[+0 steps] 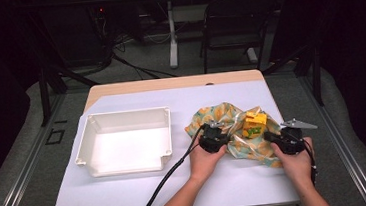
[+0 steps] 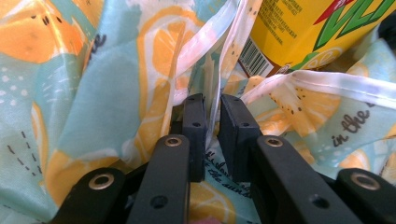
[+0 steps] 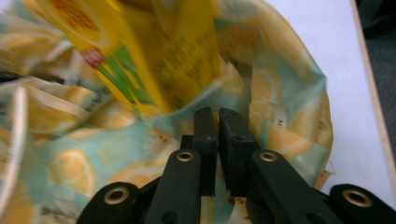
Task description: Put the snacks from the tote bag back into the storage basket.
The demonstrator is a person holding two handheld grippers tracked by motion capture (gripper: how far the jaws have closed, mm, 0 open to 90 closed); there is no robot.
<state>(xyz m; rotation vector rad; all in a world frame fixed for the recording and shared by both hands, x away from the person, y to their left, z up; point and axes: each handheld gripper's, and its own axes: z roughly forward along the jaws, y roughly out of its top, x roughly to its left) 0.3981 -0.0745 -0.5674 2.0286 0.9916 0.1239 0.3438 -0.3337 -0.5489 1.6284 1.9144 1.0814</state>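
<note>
We see a table (image 1: 119,88) with a light wooden top, and a large white sheet (image 1: 128,193) covers almost all of it. On the sheet, toward the left edge, stands a white plastic tray (image 1: 88,159). Toward the right edge lies a crumpled cloth bag (image 1: 217,115) with a lemon print, well apart from the tray.
</note>
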